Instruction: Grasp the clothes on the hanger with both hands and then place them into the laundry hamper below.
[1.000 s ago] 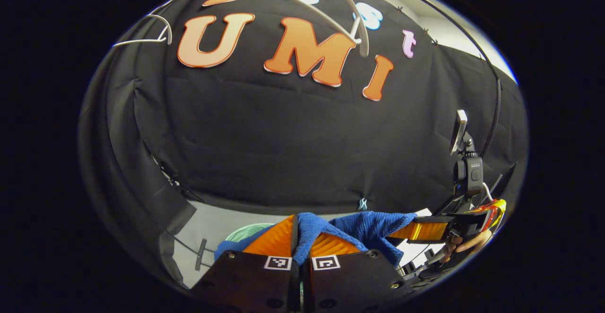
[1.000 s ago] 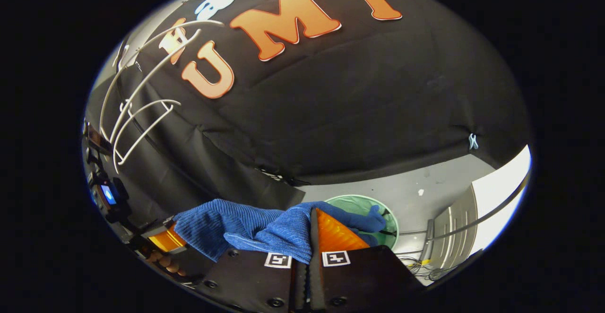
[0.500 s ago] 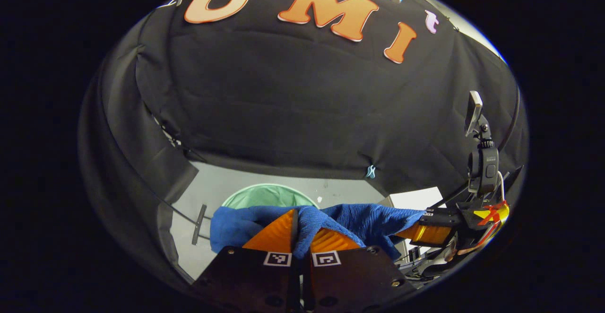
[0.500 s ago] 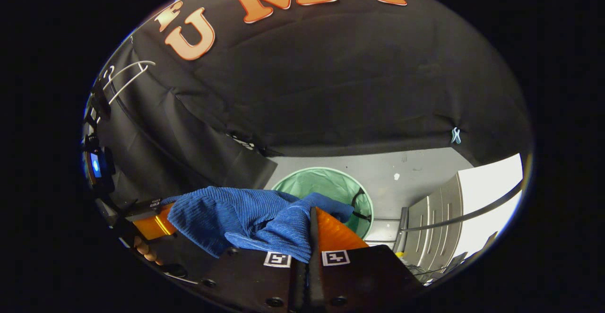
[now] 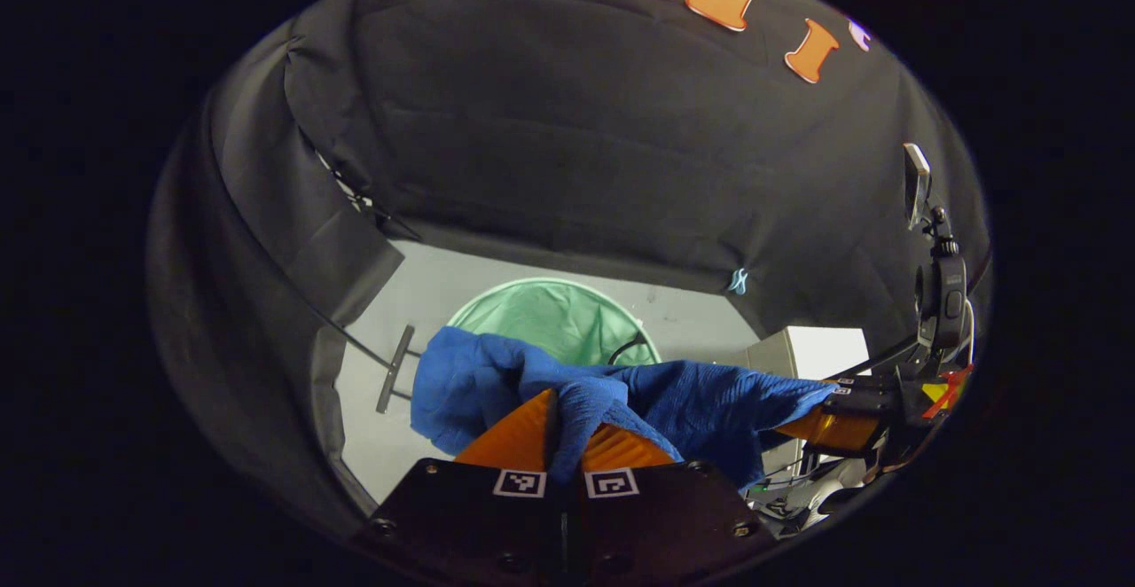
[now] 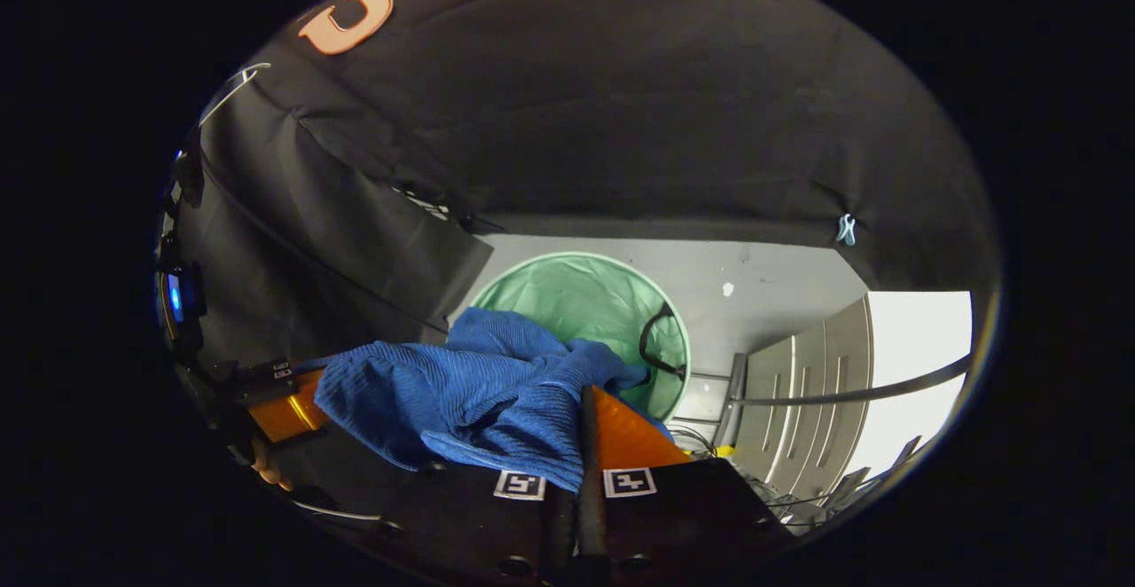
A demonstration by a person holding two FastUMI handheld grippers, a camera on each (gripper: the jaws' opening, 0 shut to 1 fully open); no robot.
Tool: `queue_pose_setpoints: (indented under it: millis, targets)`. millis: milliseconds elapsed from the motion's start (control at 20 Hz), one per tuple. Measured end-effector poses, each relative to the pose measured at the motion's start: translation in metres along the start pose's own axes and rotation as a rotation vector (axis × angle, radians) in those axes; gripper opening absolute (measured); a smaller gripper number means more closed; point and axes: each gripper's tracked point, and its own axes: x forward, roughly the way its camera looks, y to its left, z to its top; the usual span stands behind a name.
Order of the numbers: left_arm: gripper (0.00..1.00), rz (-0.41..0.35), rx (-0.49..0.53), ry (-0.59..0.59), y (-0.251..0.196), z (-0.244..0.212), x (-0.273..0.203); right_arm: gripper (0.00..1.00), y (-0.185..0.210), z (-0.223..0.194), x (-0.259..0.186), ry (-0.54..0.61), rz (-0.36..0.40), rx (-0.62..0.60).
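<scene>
Above hamper (image 6: 567, 299), rumpled blue cloth (image 6: 461, 392)

Left tongs (image 5: 565, 432) clamped on cloth (image 5: 674, 401); right tongs (image 6: 581, 432) clamped likewise, both tilted downward.

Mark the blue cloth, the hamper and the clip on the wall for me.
blue cloth (image 6: 461, 387), right gripper view, on the ribbed middle fold.
hamper (image 6: 585, 299), right gripper view, on the green inner wall.
clip (image 5: 737, 281), left gripper view, on its pale body.

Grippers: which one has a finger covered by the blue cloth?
The right gripper: the blue cloth drapes over one finger; both fingers of the left gripper show.
</scene>
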Motion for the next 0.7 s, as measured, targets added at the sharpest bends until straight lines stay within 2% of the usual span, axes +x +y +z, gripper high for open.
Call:
queue_pose_setpoints:
  millis: [400,700]
  targets:
    - [0.03,0.05,0.008,0.106,0.016,-0.019,0.008,0.1,-0.013,-0.009,0.029,0.038,-0.086,0.014]
    - [0.03,0.12,0.083,0.179,0.039,-0.029,0.013,0.11,-0.017,-0.017,0.052,0.064,-0.13,0.023]
